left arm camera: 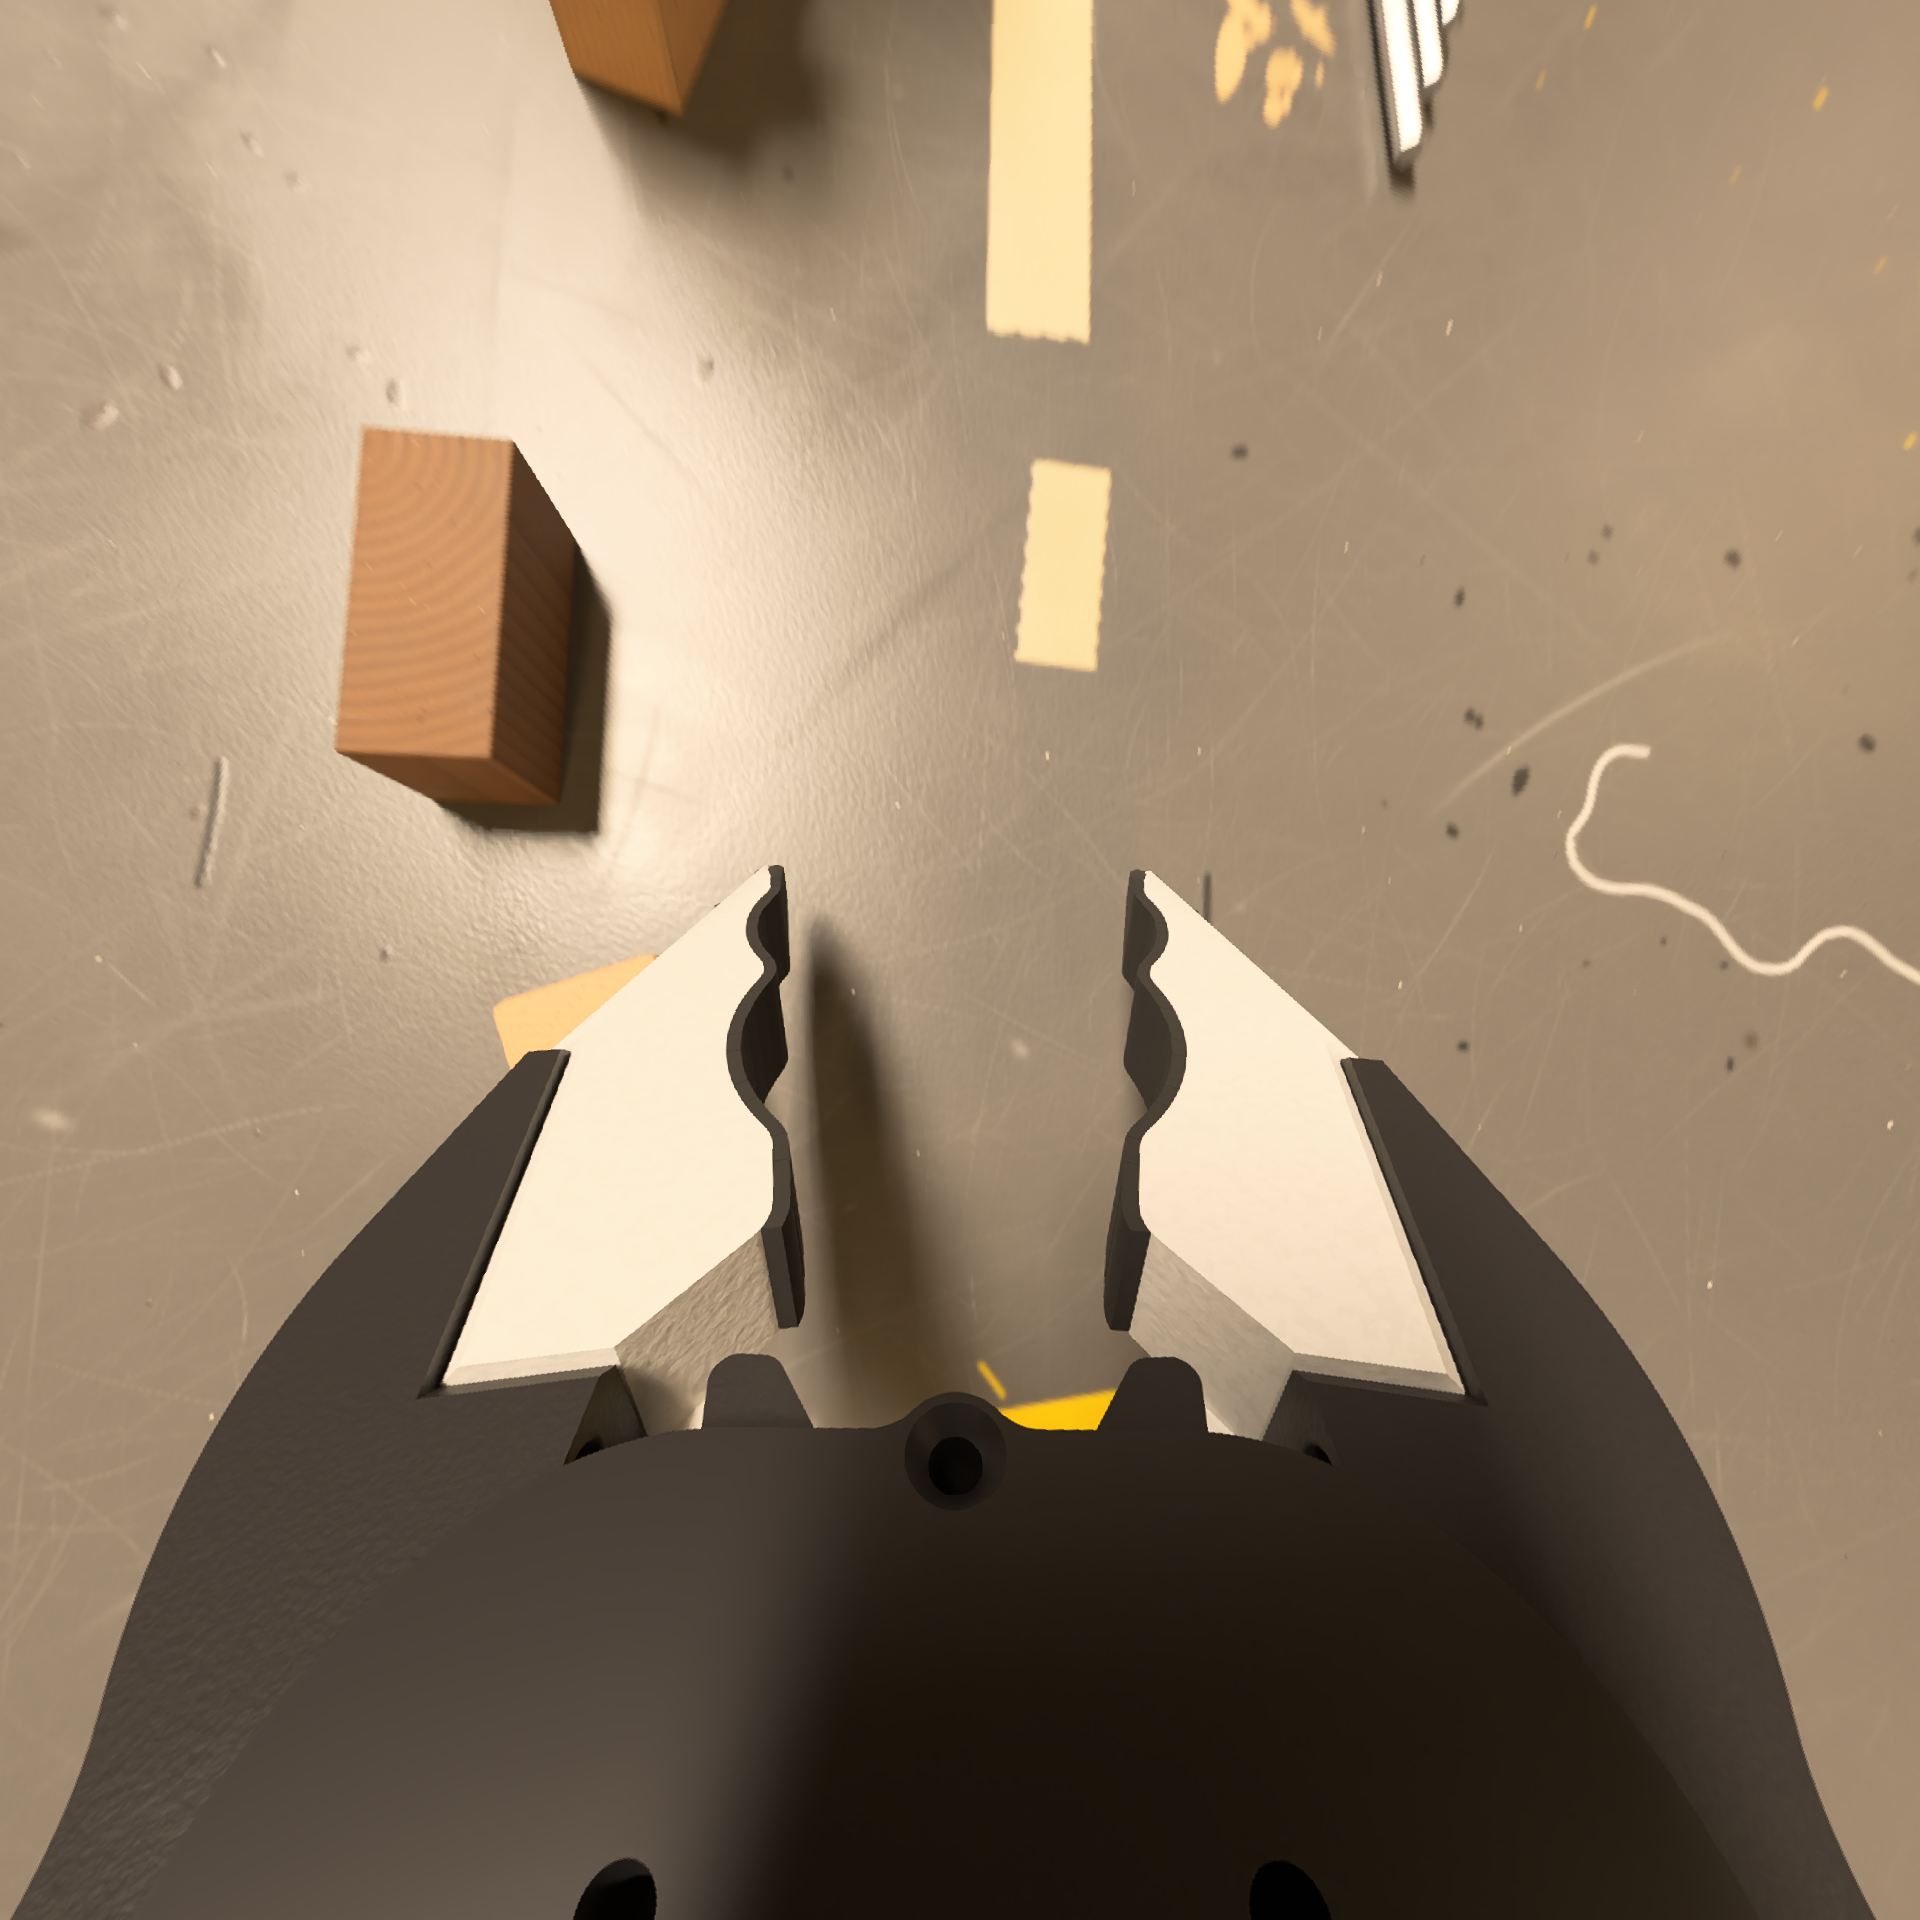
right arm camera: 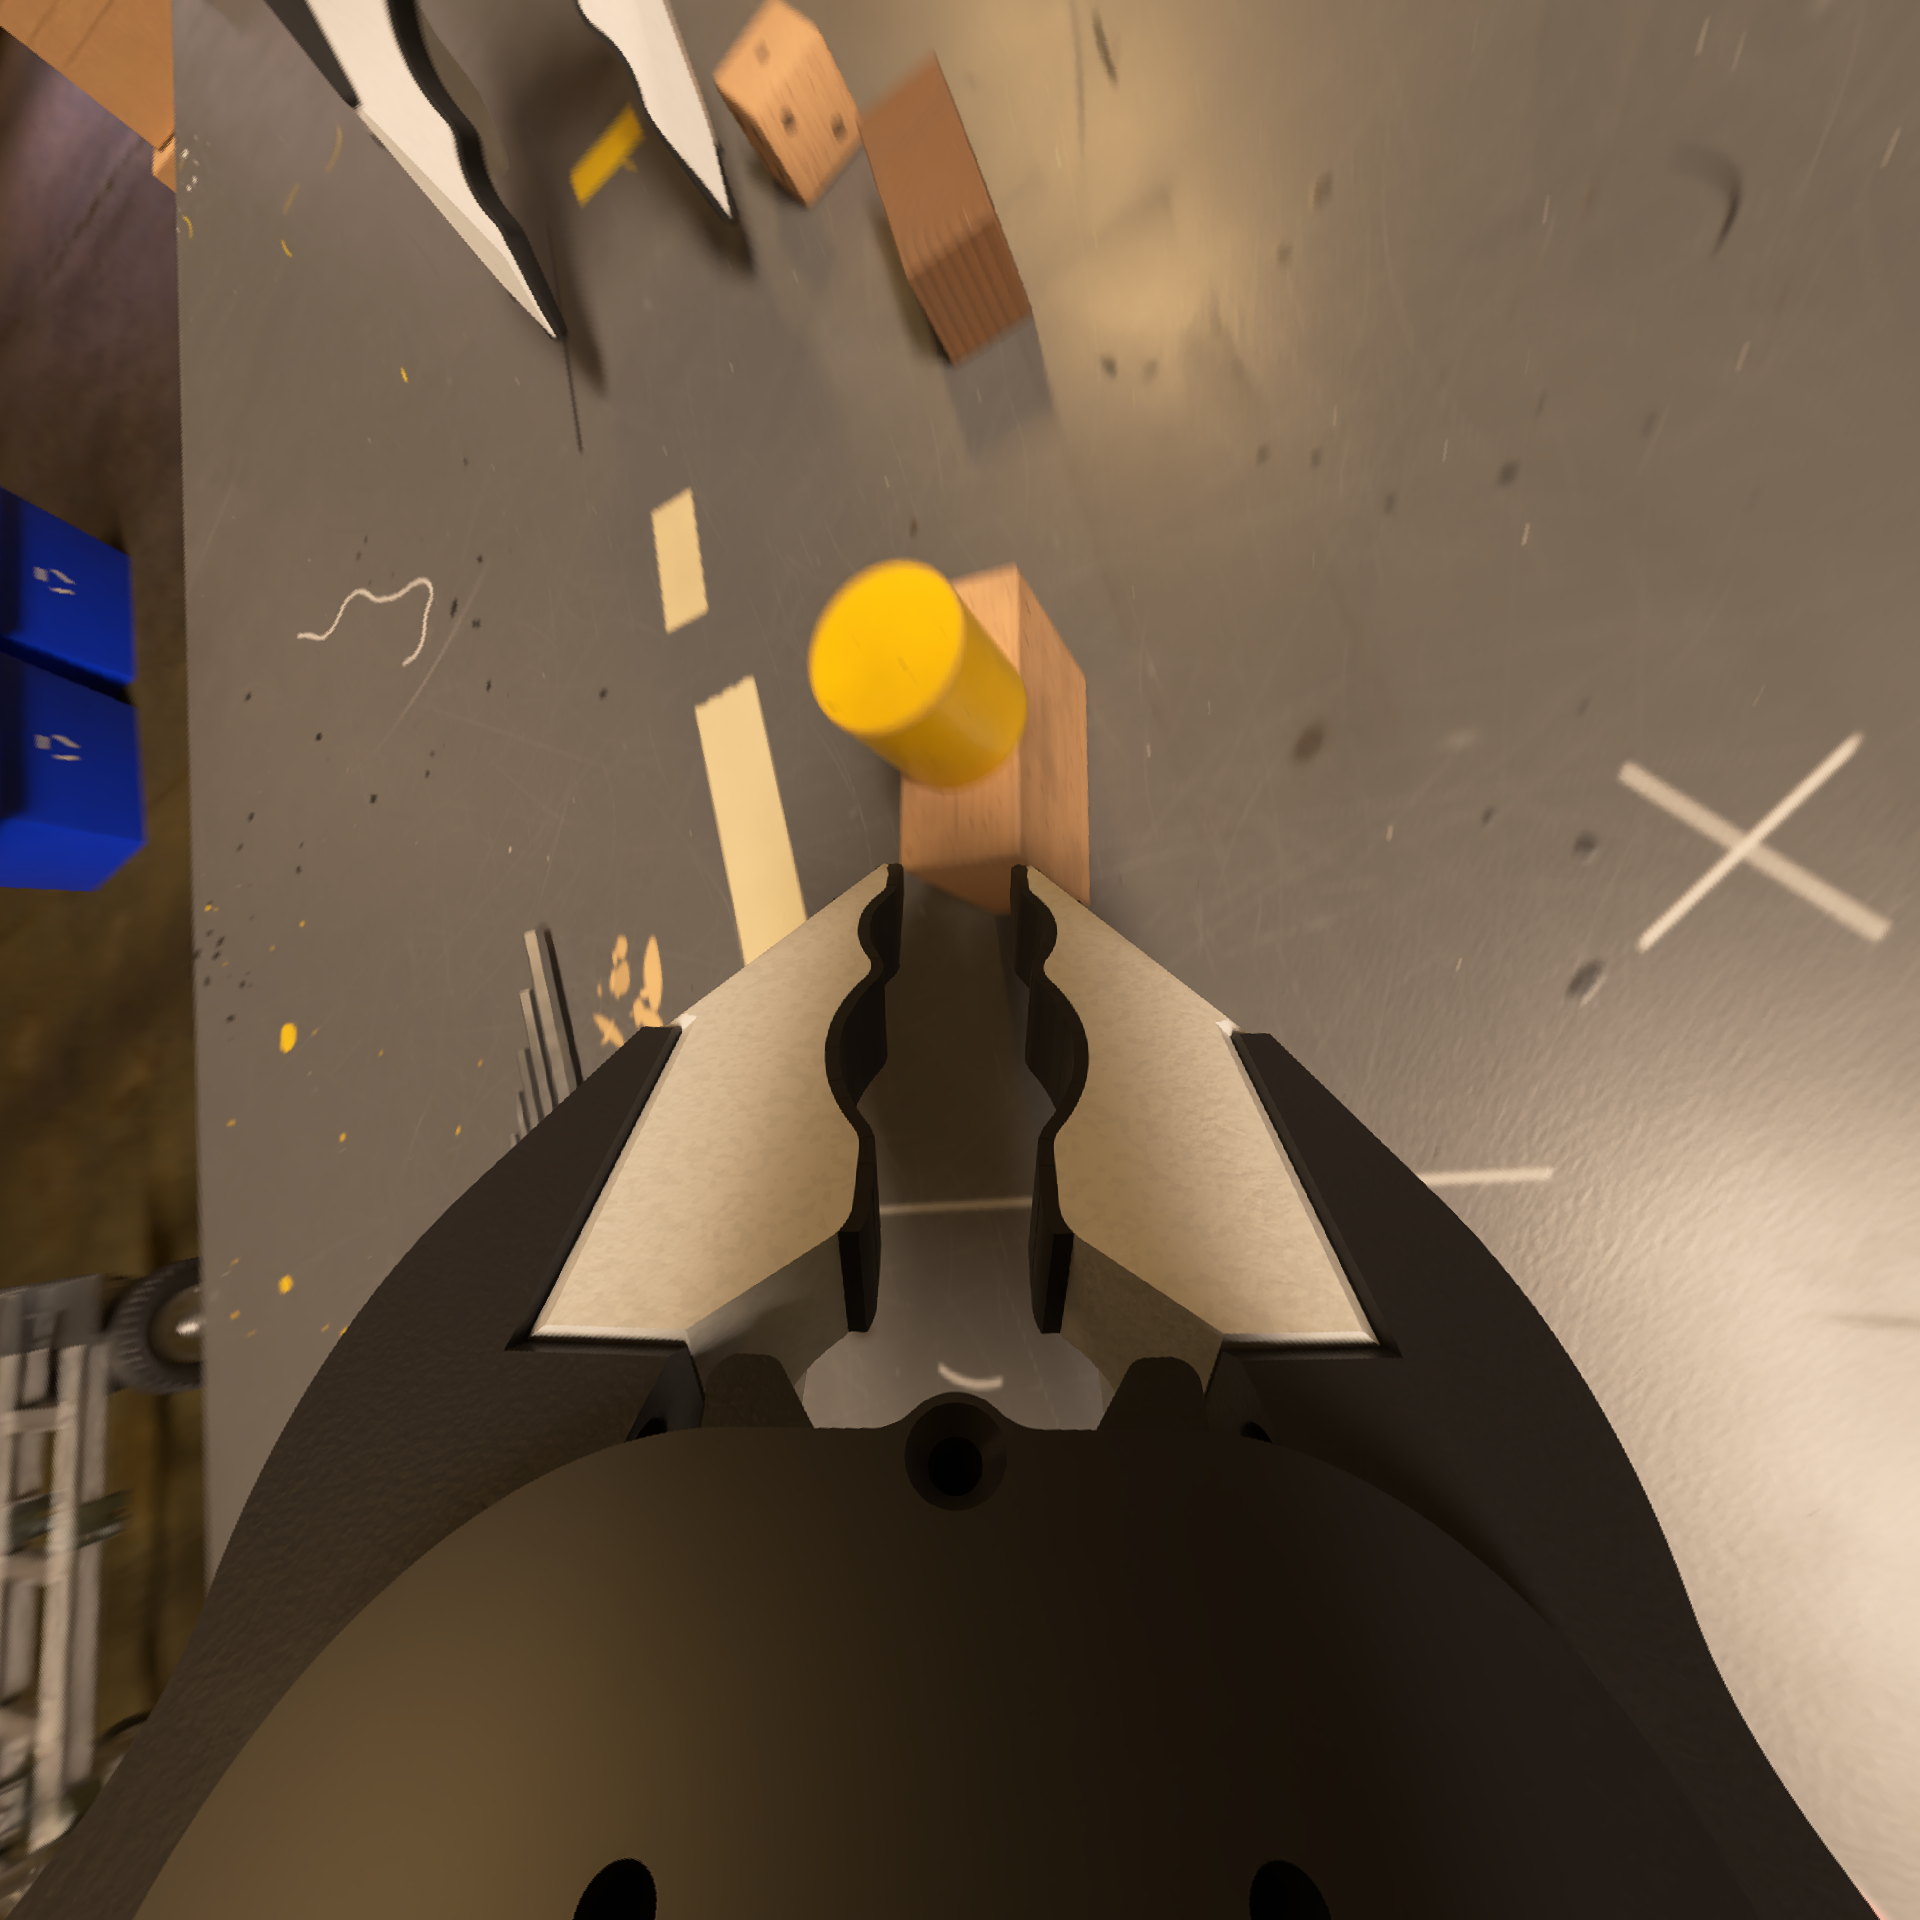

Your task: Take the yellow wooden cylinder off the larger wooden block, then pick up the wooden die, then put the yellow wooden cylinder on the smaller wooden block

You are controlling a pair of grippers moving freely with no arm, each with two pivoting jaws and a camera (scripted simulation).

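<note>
The yellow wooden cylinder (right arm camera: 914,675) stands on the larger wooden block (right arm camera: 1049,748), just ahead of my right gripper (right arm camera: 956,873). That gripper is open with a narrow gap and holds nothing. Farther off lie the smaller wooden block (right arm camera: 945,208) and the wooden die (right arm camera: 790,99). My left gripper (left arm camera: 956,873) is wide open and empty above the table. It also shows in the right wrist view (right arm camera: 634,265). In the left wrist view the smaller block (left arm camera: 457,613) lies ahead to the left. A corner of the die (left arm camera: 571,1003) peeks from behind the left finger. The larger block (left arm camera: 634,42) is cut off at the top edge.
The grey table (right arm camera: 1455,520) has pale tape strips (right arm camera: 748,810), a yellow mark (right arm camera: 608,156), a white X (right arm camera: 1756,842) and metal strips (right arm camera: 545,1029). Its edge (right arm camera: 187,727) runs down the left. Blue boxes (right arm camera: 62,686) stand beyond it.
</note>
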